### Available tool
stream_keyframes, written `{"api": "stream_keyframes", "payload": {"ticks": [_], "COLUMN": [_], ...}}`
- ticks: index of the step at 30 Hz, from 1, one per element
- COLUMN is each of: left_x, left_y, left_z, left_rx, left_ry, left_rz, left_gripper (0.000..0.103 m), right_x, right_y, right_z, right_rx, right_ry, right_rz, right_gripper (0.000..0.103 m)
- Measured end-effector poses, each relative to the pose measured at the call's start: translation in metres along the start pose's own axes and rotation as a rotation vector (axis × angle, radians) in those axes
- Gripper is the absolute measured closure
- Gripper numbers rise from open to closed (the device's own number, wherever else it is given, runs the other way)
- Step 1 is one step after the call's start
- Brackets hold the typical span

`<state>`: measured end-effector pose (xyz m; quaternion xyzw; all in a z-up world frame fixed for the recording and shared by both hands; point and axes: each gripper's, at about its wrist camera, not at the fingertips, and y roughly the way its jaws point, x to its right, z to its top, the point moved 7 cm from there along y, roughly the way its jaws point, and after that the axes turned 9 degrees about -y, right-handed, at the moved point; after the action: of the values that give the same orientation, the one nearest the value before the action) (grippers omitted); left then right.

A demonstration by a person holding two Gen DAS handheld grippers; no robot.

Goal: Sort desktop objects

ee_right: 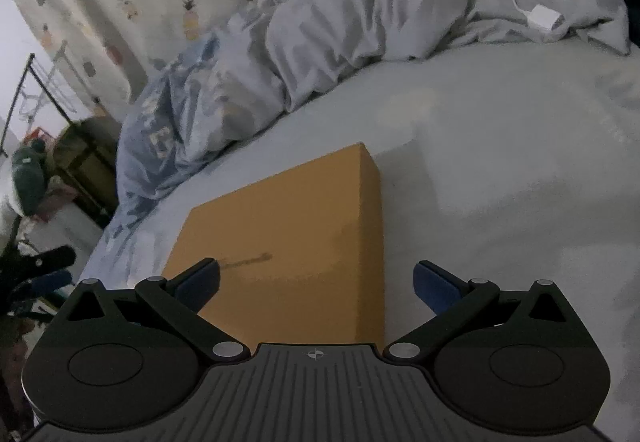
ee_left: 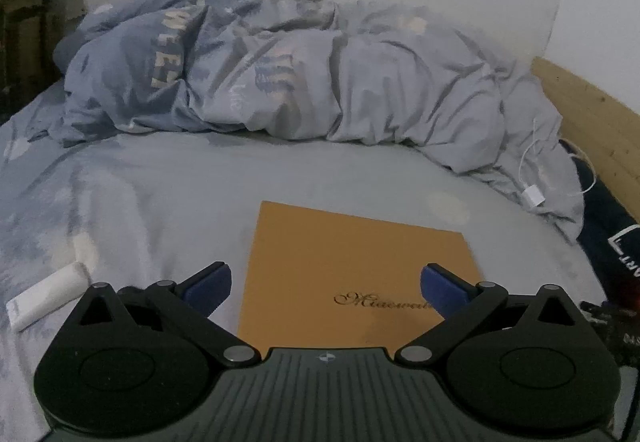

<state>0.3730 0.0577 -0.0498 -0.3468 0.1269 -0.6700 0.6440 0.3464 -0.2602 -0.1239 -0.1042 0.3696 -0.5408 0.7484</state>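
Observation:
A flat orange-brown box (ee_left: 352, 274) with gold script on its lid lies on the grey bed sheet (ee_left: 160, 181). My left gripper (ee_left: 326, 284) is open and empty, hovering over the box's near edge. The box also shows in the right wrist view (ee_right: 296, 242). My right gripper (ee_right: 318, 282) is open and empty, above the box's near right part. A small white rectangular object (ee_left: 46, 296) lies on the sheet to the left of the left gripper. The other gripper shows at the left edge of the right wrist view (ee_right: 36, 270).
A crumpled grey-blue duvet (ee_left: 280, 69) fills the far side of the bed. A white cable with an adapter (ee_left: 534, 197) lies on the duvet at the right, also seen in the right wrist view (ee_right: 544, 17). A wooden bed frame (ee_left: 588, 113) and dark fabric (ee_left: 616, 242) sit at the right.

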Motion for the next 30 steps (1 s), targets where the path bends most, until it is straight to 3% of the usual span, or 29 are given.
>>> {"api": "stream_keyframes", "payload": {"ticks": [15, 24, 30], "left_x": [-0.019, -0.028, -0.035], "left_y": [0.072, 0.094, 0.112], "left_z": [-0.005, -0.008, -0.012], "left_rx": [-0.118, -0.270, -0.308], "left_ry": [0.023, -0.056, -0.013], "left_rz": [0.100, 0.035, 0.055], "left_gripper": [0.000, 0.000, 0.000], "right_x": [0.007, 0.010, 0.005], "right_y": [0.035, 0.049, 0.056], "right_z": [-0.007, -0.016, -0.021], "right_rx": [-0.049, -0.095, -0.120], "right_ry": [0.069, 0.055, 0.016], "right_rz": [0.017, -0.002, 0.001], "right_gripper": [0.000, 0.000, 0.000]}}
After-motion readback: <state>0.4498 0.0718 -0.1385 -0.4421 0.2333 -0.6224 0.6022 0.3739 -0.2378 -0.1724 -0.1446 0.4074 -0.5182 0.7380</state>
